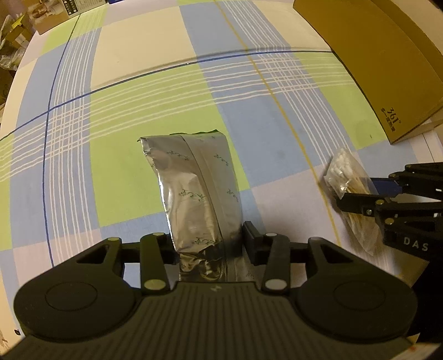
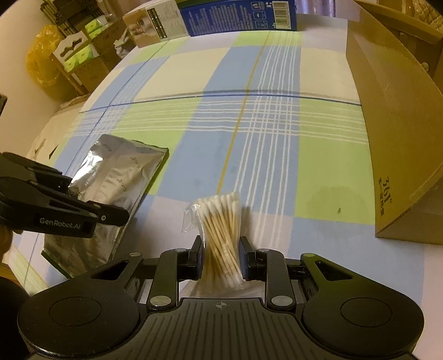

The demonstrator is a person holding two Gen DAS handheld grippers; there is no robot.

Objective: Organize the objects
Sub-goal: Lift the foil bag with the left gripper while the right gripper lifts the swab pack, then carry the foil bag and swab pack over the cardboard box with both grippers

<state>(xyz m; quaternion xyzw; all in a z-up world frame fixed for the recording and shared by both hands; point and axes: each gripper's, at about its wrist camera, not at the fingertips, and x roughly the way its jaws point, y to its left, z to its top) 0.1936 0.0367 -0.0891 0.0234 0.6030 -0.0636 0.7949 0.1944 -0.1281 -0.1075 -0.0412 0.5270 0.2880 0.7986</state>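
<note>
Between the fingers of the left gripper [image 1: 210, 245] sits a silver foil pouch [image 1: 193, 191], printed with small green sprigs. The jaws are closed on its near end, and the rest of the pouch reaches forward over the checked cloth [image 1: 144, 116]. From the right wrist view the same pouch [image 2: 110, 188] looks to lie low and slanted over the cloth, its far edge toward the middle of the table; whether it touches the cloth I cannot tell.

Just to its right, the right gripper [image 2: 220, 259] pinches a clear bag of cotton swabs [image 2: 221, 235], with wooden sticks and white tips. The blue-padded jaws are drawn in against both sides of the bag near its middle, and the white tips fan out ahead.

Pouch and swabs are near each other, apart, both at the near edge of the table.

Farther right stands a brown cardboard box [image 2: 396, 133] marked 361°. At the far edge lie a blue box [image 2: 238, 16] and a beige box [image 2: 155, 25]. Beyond the table are stacked cartons and a yellow bag [image 2: 41, 61].
</note>
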